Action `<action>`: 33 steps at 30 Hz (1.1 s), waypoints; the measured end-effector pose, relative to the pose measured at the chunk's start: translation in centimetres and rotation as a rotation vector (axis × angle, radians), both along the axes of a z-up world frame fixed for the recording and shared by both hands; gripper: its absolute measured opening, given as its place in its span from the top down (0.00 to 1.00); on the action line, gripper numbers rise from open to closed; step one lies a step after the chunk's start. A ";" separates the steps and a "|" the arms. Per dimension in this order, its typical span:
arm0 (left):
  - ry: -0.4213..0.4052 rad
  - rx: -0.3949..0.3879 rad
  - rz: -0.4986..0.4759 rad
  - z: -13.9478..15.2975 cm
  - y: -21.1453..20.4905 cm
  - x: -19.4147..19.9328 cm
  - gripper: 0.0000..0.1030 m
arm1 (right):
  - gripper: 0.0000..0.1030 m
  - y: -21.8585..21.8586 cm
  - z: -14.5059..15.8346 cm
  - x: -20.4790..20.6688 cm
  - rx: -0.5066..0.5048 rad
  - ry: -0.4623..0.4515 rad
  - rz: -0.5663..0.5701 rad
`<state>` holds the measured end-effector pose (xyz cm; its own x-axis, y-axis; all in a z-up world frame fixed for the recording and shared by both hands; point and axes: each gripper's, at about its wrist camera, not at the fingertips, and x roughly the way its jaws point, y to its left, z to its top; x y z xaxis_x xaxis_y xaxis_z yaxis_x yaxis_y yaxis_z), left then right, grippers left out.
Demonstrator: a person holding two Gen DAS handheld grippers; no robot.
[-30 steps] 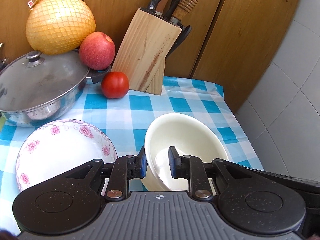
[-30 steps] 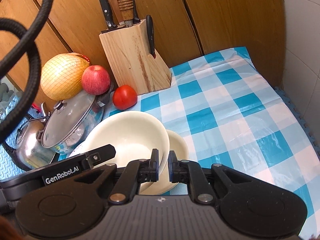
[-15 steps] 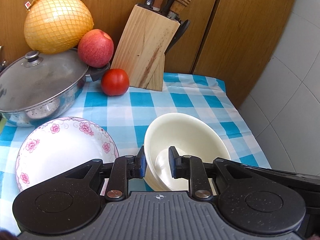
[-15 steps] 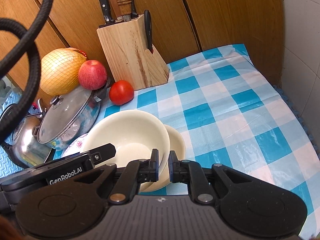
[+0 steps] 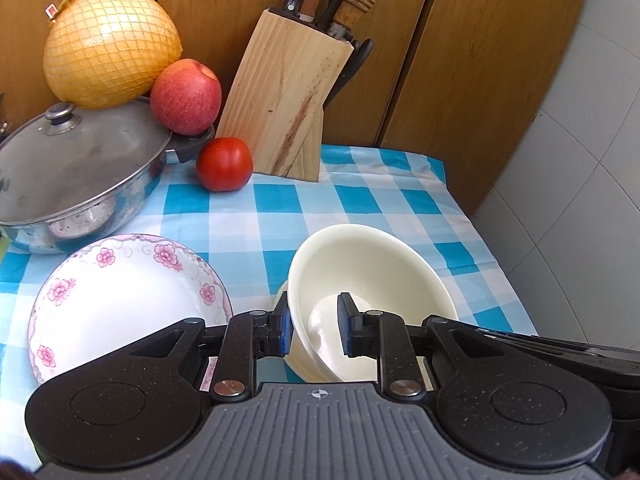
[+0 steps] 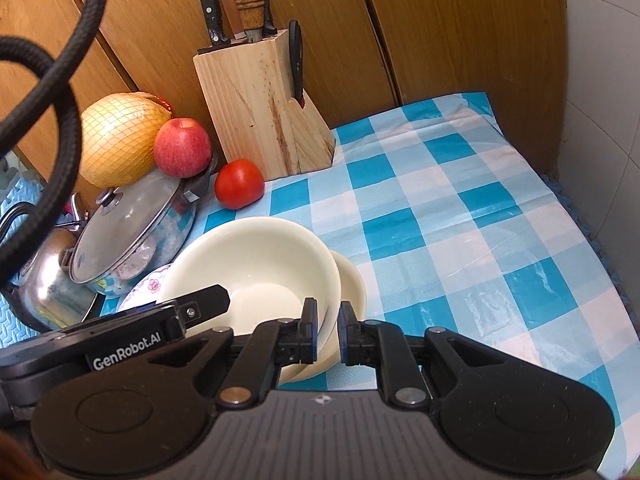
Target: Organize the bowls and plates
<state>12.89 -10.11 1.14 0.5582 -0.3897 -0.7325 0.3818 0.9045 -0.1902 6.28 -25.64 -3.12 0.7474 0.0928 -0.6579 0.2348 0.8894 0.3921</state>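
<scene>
Since a second ago the cream bowl (image 5: 372, 276) has dropped a little lower in both views, and the knife block (image 6: 260, 108) now stands further from it; both grips look unchanged. The left gripper (image 5: 312, 330) has its jaws pinching the bowl's near-left rim, one pad outside the wall, the other inside. The right gripper (image 6: 328, 334) has its jaws closed narrowly on the near-right rim, where a second cream bowl (image 6: 354, 284) nests just under the first; which rim the pads press I cannot tell. The flowered plate (image 5: 116, 300) lies just left of the bowls on the checked cloth (image 6: 460, 232) covering the counter.
</scene>
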 end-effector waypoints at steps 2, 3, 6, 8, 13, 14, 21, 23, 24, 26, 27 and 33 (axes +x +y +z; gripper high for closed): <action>0.002 -0.003 0.000 0.0 0.0 0.0 0.72 | 0.87 0.0 0.0 0.0 0.001 0.001 0.000; 0.004 -0.004 0.000 0.0 0.1 0.1 0.72 | 0.87 0.0 0.0 0.0 0.002 0.001 -0.001; 0.005 -0.004 0.001 0.0 0.1 0.1 0.72 | 0.87 -0.1 0.0 0.0 0.000 0.001 0.001; 0.007 -0.004 0.001 -0.1 0.1 0.1 0.72 | 0.87 -0.1 0.0 0.0 0.000 0.000 0.000; 0.010 -0.004 0.001 -0.2 0.1 0.2 0.72 | 0.87 -0.1 0.0 0.0 -0.002 0.000 0.000; 0.011 -0.003 0.002 -0.2 0.1 0.3 0.72 | 0.87 0.0 0.0 0.0 -0.005 -0.001 -0.001; 0.030 -0.003 0.016 -0.8 0.1 0.8 0.70 | 0.77 -0.4 -0.4 0.3 -0.008 -0.004 -0.022; 0.029 0.006 0.033 -1.0 0.4 1.2 0.70 | 0.68 -1.0 -0.7 0.4 -0.012 0.012 -0.061; 0.034 0.006 0.038 -1.1 0.5 1.3 0.70 | 0.67 -1.3 -0.9 0.4 -0.017 0.018 -0.072; 0.048 -0.007 0.043 -1.2 1.0 1.5 0.70 | 0.67 -2.0 -1.1 0.4 -0.001 0.023 -0.093; 0.051 -0.010 0.040 -1.2 1.1 1.5 0.70 | 0.67 -2.2 -1.2 0.3 0.016 0.021 -0.098; 0.066 -0.001 0.010 -1.4 1.4 0.7 0.56 | 0.64 -2.5 -1.3 0.3 0.062 0.007 -0.086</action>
<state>13.58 -8.72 -0.28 0.5121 -0.3852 -0.7677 0.3597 0.9078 -0.2156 6.55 -28.13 -4.46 0.7499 0.0689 -0.6579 0.3121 0.8401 0.4436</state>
